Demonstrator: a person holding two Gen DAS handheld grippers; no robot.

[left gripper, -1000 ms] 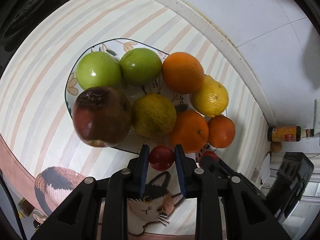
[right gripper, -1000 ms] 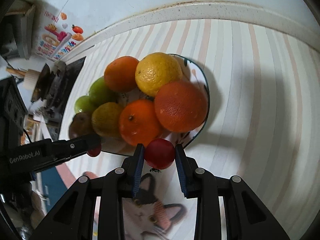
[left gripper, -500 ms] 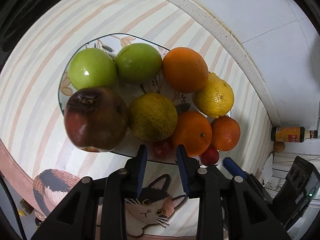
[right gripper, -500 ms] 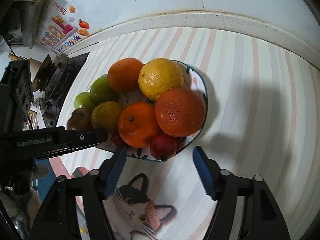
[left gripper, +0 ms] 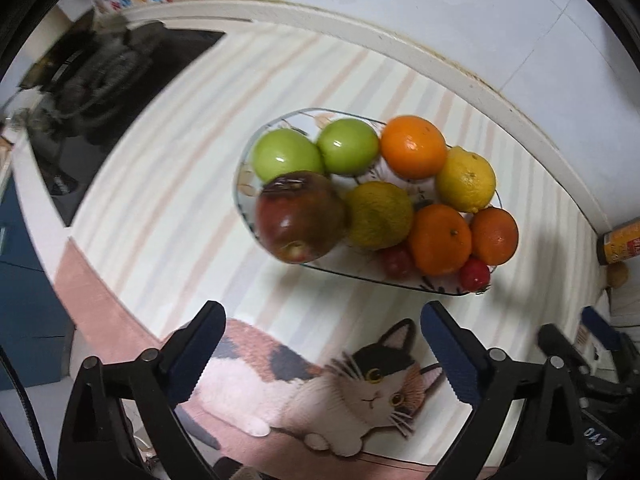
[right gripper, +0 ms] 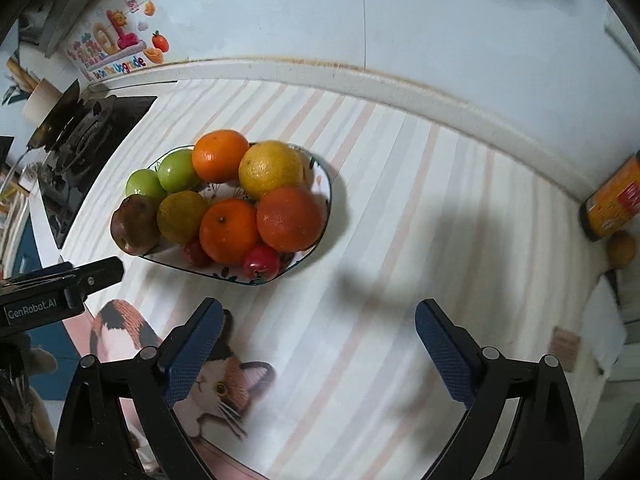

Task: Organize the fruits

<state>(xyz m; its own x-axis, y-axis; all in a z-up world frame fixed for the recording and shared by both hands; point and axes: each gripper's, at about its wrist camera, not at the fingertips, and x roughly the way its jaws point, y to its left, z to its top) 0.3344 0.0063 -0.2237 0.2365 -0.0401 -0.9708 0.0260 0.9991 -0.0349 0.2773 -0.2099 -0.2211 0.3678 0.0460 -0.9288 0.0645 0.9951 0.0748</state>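
A patterned plate (left gripper: 400, 282) (right gripper: 324, 196) holds two green apples (left gripper: 287, 154), a dark red apple (left gripper: 298, 216) (right gripper: 134, 224), several oranges (left gripper: 413, 146) (right gripper: 288, 218), a lemon (left gripper: 466, 179) and two small red fruits (left gripper: 475, 273) (right gripper: 261, 262) at its near rim. My left gripper (left gripper: 322, 350) is open and empty, held back above the cat picture. My right gripper (right gripper: 318, 346) is open and empty, off the plate's near right side. The left gripper's arm shows in the right wrist view (right gripper: 60, 288).
The plate sits on a striped cloth (right gripper: 420, 200) with a cat picture (left gripper: 360, 392) at the near edge. A gas stove (left gripper: 96, 80) (right gripper: 80, 136) is at far left. A yellow-labelled bottle (right gripper: 612, 200) (left gripper: 622, 240) lies at the right by the wall.
Both grippers let go of their small red fruits at the plate's near rim, opened wide and pulled back from the plate.
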